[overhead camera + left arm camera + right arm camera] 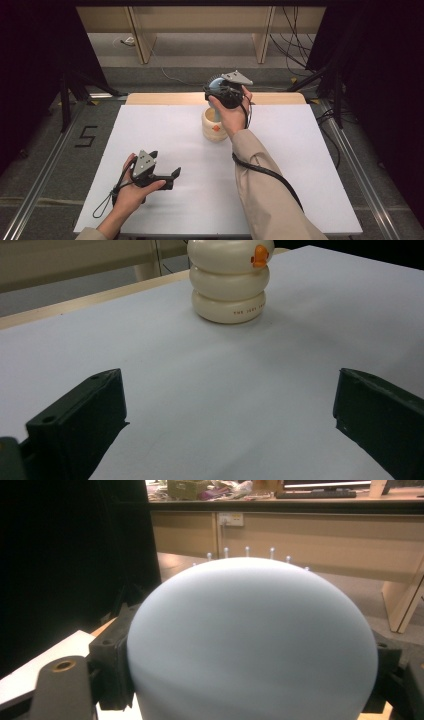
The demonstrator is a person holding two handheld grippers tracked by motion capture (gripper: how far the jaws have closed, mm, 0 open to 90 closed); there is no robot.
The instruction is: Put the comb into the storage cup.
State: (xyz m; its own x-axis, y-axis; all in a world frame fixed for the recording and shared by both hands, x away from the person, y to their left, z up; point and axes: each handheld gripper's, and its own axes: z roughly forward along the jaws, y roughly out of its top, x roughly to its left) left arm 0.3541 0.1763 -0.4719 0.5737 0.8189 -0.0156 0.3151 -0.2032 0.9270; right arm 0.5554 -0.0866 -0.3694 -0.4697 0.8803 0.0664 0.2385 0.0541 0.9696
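Observation:
A cream holder [214, 127] made of stacked rounded rings stands upright at the far middle of the white table [300, 165]. It has an orange mark on its side [260, 255] and small lettering on its lowest ring. Just above it, my right gripper [223, 91] is shut on a pale blue brush [250, 645]. The brush's domed back bulges between the jaws, and ball-tipped pins [247, 551] stick out past its far edge. Its lower end hangs at the holder's mouth. My left gripper [167, 169] rests on the table at the near left, open, with nothing between its jaws [230, 410].
The table's wooden far edge [270, 97] borders a floor with cables and the legs of a bench [142, 45]. Dark curtains and stands close in both sides. A metal rail [45, 170] runs along the floor on the left.

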